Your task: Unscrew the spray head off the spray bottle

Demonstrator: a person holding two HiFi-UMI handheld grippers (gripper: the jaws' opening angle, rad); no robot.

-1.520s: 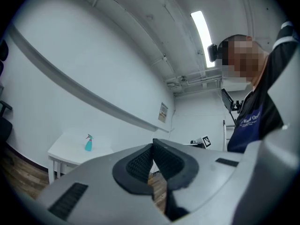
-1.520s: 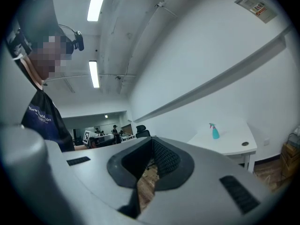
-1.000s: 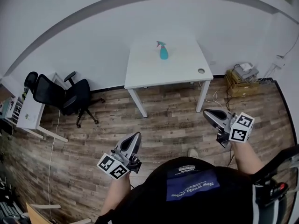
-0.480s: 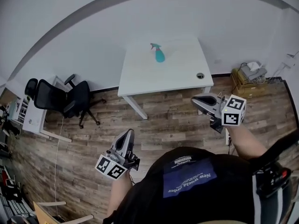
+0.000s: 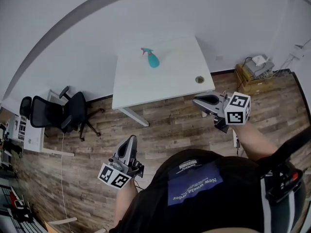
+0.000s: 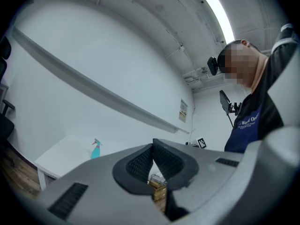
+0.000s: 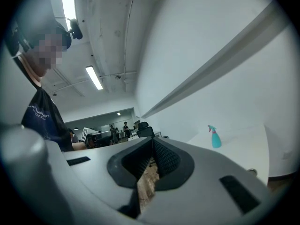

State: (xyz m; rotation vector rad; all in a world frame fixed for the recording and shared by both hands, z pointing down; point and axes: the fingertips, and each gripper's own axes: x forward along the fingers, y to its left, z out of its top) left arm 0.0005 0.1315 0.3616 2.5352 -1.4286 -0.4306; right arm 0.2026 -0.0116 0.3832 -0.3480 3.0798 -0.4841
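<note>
A teal spray bottle (image 5: pixel 152 58) with a teal-and-pink spray head stands upright on the white table (image 5: pixel 170 79), toward its far side. It also shows small in the left gripper view, the bottle (image 6: pixel 95 149), and in the right gripper view, the bottle (image 7: pixel 215 137). My left gripper (image 5: pixel 132 141) is shut and empty, held over the wooden floor well short of the table. My right gripper (image 5: pixel 196 100) is shut and empty too, just off the table's near right corner. Neither touches the bottle.
A black office chair (image 5: pixel 58 114) stands left of the table beside a white desk (image 5: pixel 30 137). A wooden crate (image 5: pixel 253 75) with boxes sits by the wall at right. The table has a round cable hole (image 5: pixel 199 79). Wood floor (image 5: pixel 170 130) lies between me and the table.
The table and bottle have come nearer and shifted left in the head view as I walk up. Both grippers moved forward with me and stay shut.
</note>
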